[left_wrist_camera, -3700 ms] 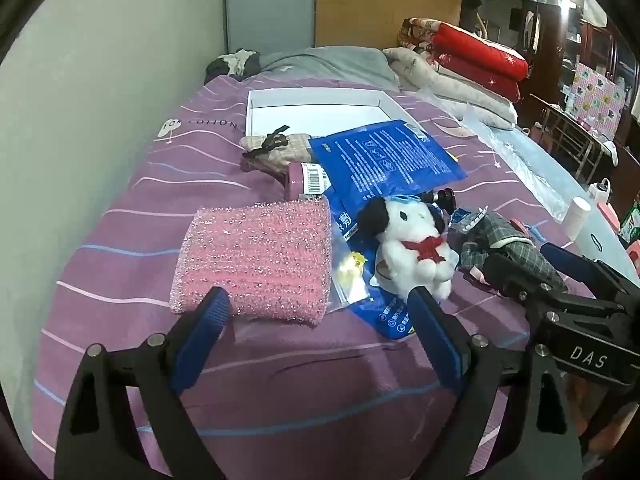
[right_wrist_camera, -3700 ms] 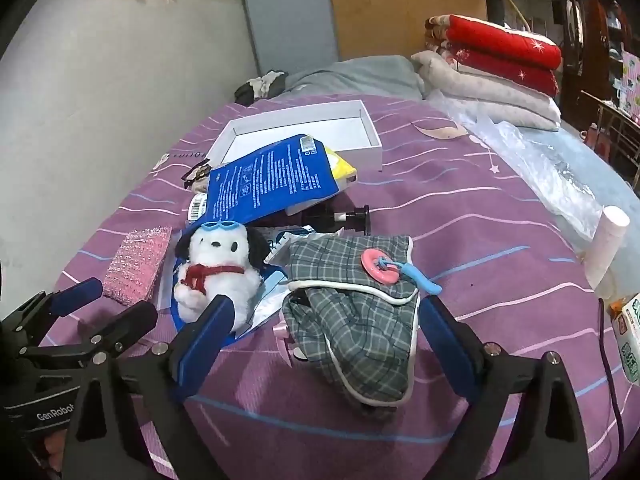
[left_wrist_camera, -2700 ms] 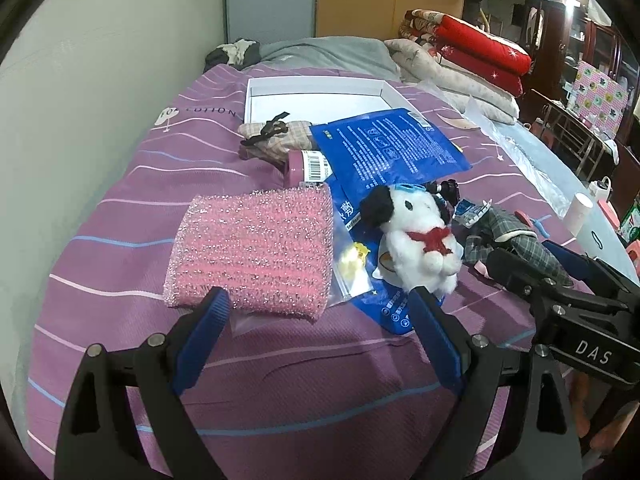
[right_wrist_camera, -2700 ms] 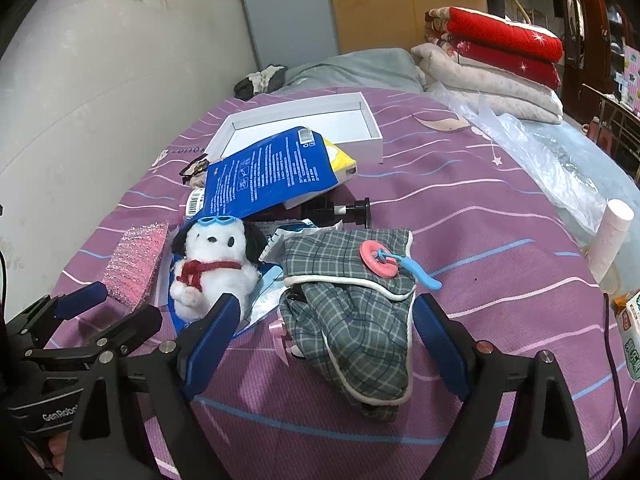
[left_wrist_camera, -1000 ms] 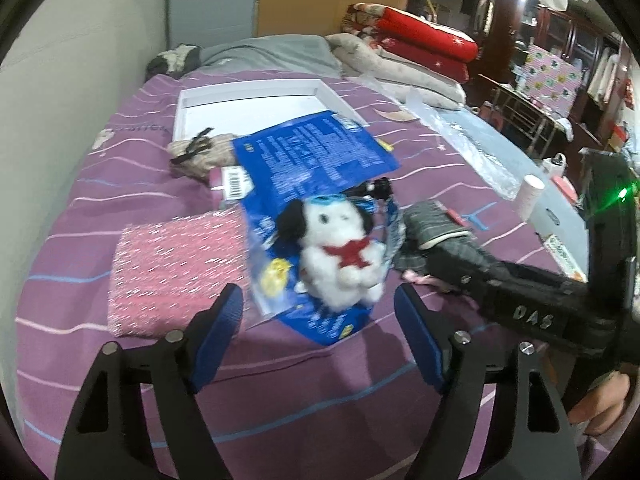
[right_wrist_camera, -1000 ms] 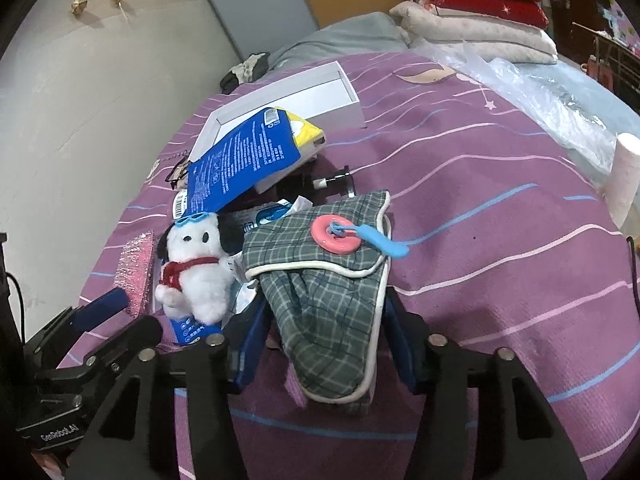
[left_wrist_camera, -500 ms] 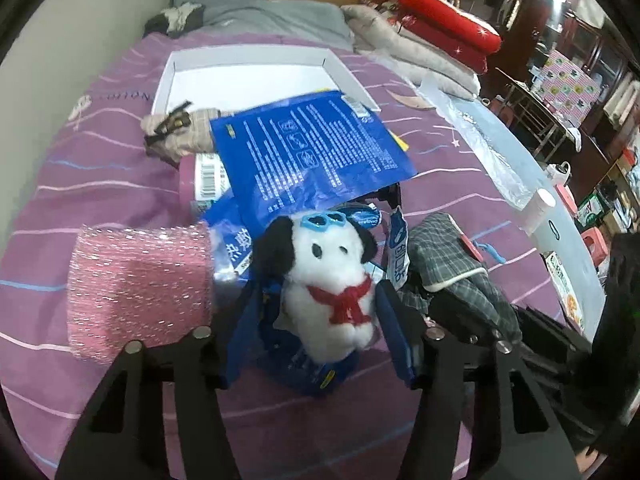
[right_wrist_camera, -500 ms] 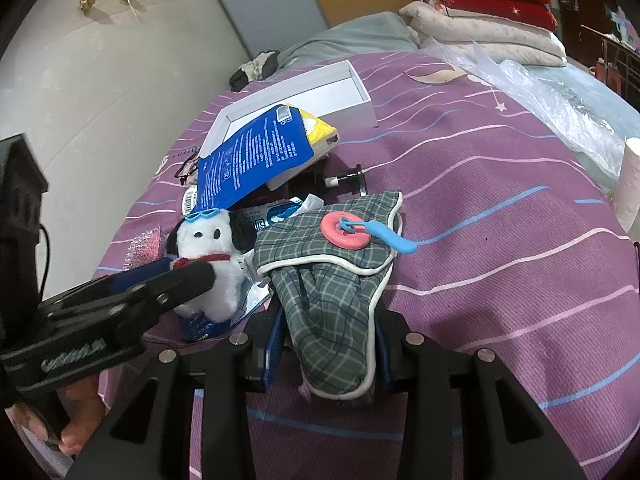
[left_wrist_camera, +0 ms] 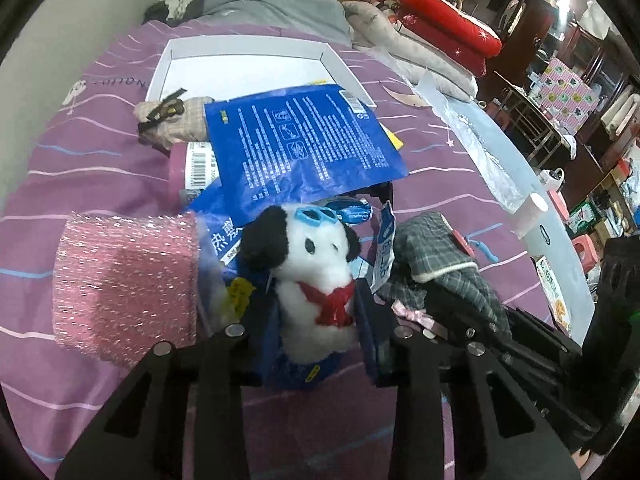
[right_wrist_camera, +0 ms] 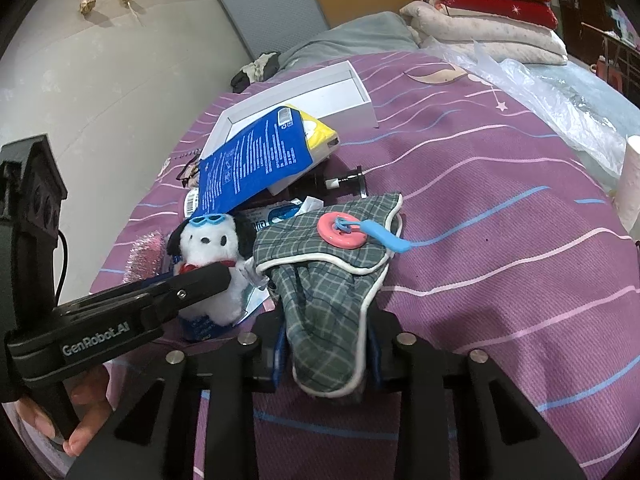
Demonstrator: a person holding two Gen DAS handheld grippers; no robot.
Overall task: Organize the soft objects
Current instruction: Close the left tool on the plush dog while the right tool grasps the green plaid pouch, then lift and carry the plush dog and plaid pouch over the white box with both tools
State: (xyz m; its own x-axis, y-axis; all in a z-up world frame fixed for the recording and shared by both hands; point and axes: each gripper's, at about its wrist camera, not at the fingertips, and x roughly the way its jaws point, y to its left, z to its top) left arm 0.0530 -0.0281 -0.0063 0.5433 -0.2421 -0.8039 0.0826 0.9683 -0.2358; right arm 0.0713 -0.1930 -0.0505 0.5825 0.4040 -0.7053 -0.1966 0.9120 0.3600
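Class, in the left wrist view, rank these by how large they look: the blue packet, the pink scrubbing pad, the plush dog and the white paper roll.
1. blue packet
2. pink scrubbing pad, a near match; nearness to the camera makes this unsure
3. plush dog
4. white paper roll, farthest away

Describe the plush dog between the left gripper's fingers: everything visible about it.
The plush dog is a small fluffy white toy with black floppy ears, black eyes and nose, blue sunglasses pushed up on its head and a red scarf at its neck. It sits upright on a blue packet on the purple striped bedcover, beside a pink glittery sponge. The left gripper is closing around its lower body, its blue-padded fingers at both flanks.
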